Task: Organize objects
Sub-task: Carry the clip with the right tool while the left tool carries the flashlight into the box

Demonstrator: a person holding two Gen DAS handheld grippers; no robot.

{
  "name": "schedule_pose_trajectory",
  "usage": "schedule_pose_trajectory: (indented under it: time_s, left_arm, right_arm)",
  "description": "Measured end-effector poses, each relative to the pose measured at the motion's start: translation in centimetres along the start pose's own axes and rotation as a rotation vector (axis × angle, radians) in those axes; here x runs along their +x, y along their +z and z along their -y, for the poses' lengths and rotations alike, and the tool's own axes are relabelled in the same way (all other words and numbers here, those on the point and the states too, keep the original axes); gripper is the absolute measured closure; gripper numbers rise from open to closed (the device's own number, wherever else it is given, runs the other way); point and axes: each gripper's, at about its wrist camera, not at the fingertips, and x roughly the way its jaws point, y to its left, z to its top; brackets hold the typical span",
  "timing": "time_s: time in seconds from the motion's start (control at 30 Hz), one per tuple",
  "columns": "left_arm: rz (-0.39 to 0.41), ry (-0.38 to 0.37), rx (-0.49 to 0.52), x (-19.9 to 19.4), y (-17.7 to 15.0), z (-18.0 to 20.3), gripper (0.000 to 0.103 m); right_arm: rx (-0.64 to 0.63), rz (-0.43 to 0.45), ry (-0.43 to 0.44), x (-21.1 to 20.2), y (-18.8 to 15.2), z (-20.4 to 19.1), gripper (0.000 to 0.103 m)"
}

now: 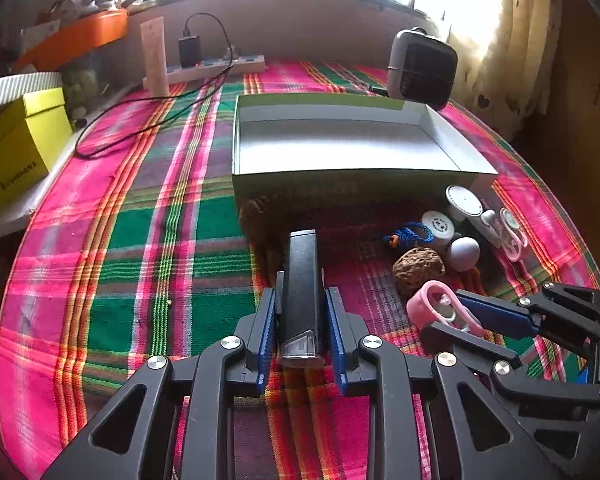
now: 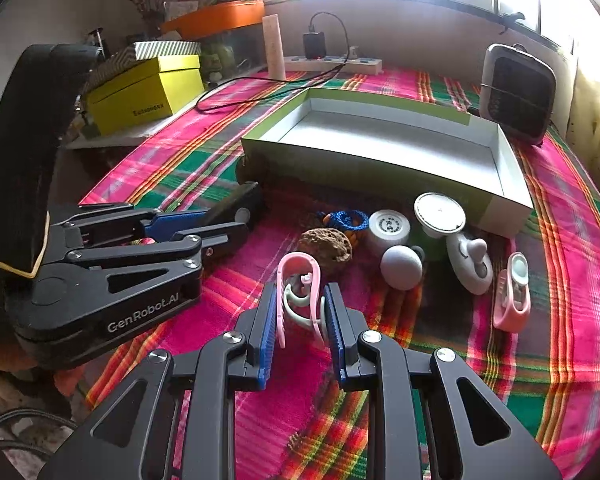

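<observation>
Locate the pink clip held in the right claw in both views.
Left wrist view: pink clip at lower right, in the right claw, just below the brown nut.
Right wrist view: centre, between the blue pads.
Shared landmark: open box behind it.

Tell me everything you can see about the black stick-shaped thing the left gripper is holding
The black device is a slim, boxy bar of matte, plastic-looking material with a clear, glossy cap at the near end. It lies lengthwise between the blue pads of the left gripper, which is shut on its sides. Its far end points at the front wall of the open box. Whether it rests on the plaid cloth cannot be told.
</observation>
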Motion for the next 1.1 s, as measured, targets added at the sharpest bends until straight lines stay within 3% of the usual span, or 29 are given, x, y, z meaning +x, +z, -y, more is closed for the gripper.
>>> schedule_pose_trajectory:
  time_s: [0.5,1.1]
  left_arm:
    - [0.067,-0.009,0.002,-2.1,1.9,0.3,0.081]
    - [0.077,-0.018,-0.019,0.9,7.5,-0.3,0.081]
  right_arm:
    - [0.014,0.051,0.006,-1.5,2.1,1.1,0.079]
    - [0.072,0.047,-0.028,1.4,8.3,5.3,0.079]
